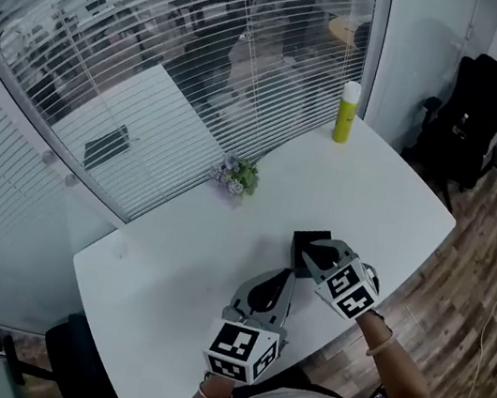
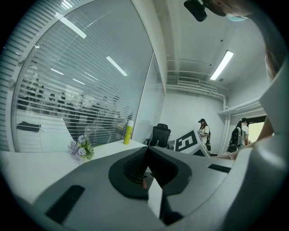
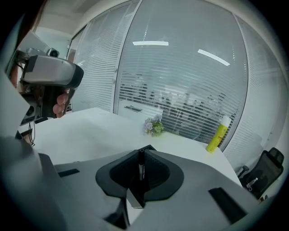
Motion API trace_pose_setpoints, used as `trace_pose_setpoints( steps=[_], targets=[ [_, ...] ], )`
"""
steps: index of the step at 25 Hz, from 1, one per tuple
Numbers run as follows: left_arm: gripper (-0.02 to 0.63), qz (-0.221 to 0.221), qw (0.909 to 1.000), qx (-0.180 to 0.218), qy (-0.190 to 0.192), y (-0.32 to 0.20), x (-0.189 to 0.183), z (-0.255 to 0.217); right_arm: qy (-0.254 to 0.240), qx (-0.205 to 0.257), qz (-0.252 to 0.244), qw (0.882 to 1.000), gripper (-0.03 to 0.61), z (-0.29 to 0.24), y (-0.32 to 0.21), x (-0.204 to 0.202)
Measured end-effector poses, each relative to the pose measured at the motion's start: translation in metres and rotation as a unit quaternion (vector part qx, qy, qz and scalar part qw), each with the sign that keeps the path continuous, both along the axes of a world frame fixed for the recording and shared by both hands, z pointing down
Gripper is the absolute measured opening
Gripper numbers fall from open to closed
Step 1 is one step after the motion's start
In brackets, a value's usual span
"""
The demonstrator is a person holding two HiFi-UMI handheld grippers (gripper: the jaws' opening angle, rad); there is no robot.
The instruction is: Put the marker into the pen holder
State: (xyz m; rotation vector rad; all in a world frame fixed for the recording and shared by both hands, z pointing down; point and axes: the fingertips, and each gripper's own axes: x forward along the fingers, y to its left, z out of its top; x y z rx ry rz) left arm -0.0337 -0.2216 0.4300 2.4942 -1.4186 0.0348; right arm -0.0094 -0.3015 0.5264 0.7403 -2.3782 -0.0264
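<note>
Nearest the person, the left gripper (image 2: 148, 151) hovered over the white table (image 1: 181, 258), its jaws drawn together with nothing evident between them; it took no part in the work. Just beyond it, the right gripper (image 3: 142, 151) was clamped narrowly on the marker (image 3: 141, 166), a slim black pen held upright between the pads. In the head view this gripper's tips (image 1: 313, 252) lay at the black pen holder (image 1: 306, 239), which stood near the table's right edge; the marker itself could not be made out there. The step in hand appeared to be the insertion. The next move would call for centring the marker over the opening, lowering it, then parting the jaws. Farther off stood a small flower posy (image 1: 236, 177), a yellow bottle (image 1: 346, 112) and a black chair (image 1: 474, 109).
</note>
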Motion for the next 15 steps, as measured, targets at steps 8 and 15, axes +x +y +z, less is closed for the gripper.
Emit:
trace_pose_setpoints(
  steps=[8,15],
  targets=[
    [0.018,-0.003,1.0,-0.003,0.005,-0.0009,-0.0073,0.0044,0.017,-0.017,-0.007,1.0,0.06,0.0091,0.002,-0.0063],
    [0.018,-0.005,0.9999,-0.009,0.01,0.0006,-0.0095,0.0077,0.021,-0.026,-0.02,0.999,0.06,0.01,0.007,-0.0103]
  ],
)
